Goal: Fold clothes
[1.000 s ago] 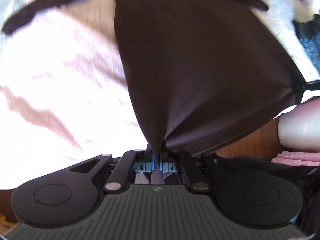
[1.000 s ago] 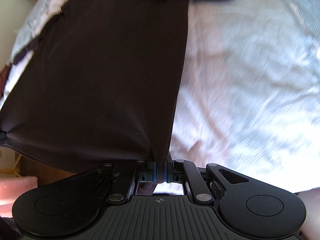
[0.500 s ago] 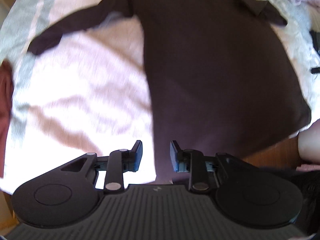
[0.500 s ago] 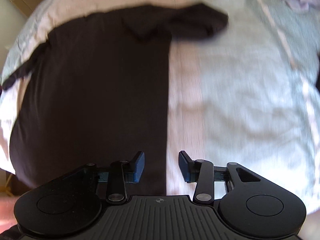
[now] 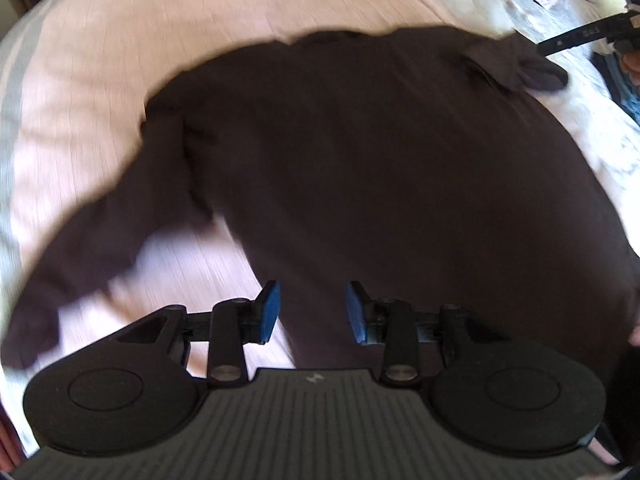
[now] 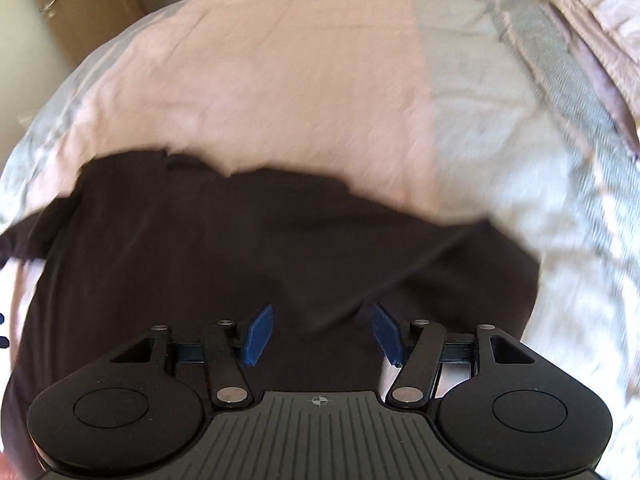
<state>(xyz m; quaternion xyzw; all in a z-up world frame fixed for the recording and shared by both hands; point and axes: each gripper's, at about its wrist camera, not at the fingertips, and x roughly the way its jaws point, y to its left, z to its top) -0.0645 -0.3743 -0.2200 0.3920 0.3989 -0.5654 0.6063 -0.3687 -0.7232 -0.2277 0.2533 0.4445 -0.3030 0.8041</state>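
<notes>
Shirt [image 5: 400,180] lies spread on the bed [image 5: 240,12] ahead of our left gripper [image 5: 313,312], whose jaws have just been opening and hold nothing; its sleeve [image 5: 100,248] trails left. In the right view, our right gripper [image 6: 322,334] has likewise just been opening, empty, with the shirt's other sleeve [image 6: 480,264] just ahead and right, nearer this hand.
</notes>
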